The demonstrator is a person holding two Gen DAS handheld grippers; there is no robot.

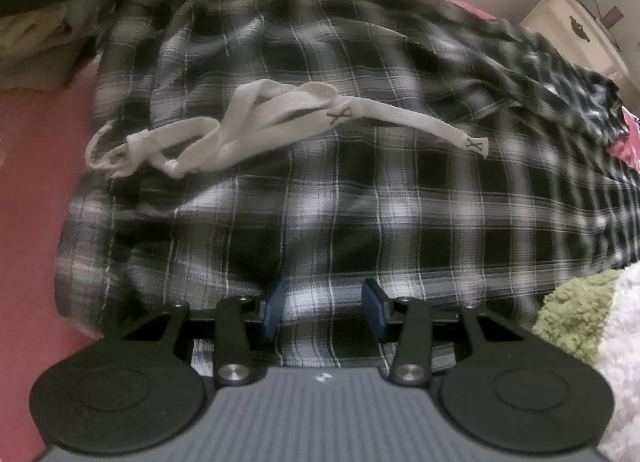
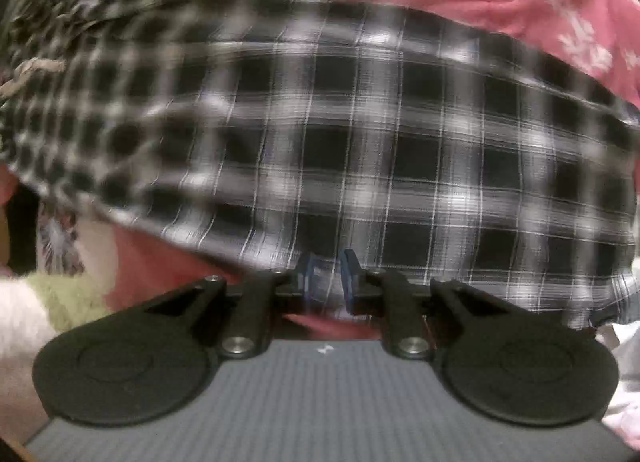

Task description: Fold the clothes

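Observation:
Black-and-white plaid pyjama pants (image 1: pixel 340 182) lie spread over a pink bedspread (image 1: pixel 32 182), waist end up, with the white drawstring (image 1: pixel 280 118) looped loosely on top. My left gripper (image 1: pixel 324 302) points down at the near edge of the pants. Its blue pads stand well apart with plaid cloth lying between and under them, not squeezed. In the right wrist view, blurred, another stretch of the same pants (image 2: pixel 360 142) fills the frame. My right gripper (image 2: pixel 326 278) shows only a narrow gap, and a fold of plaid sits in it without clearly being pinched.
A pile of other clothes (image 1: pixel 40 42) sits at the upper left. A green and white fuzzy blanket (image 1: pixel 572 318) lies at the right edge. A cream dresser (image 1: pixel 576 30) stands beyond the bed. The pink floral bedspread (image 2: pixel 580 42) shows past the pants.

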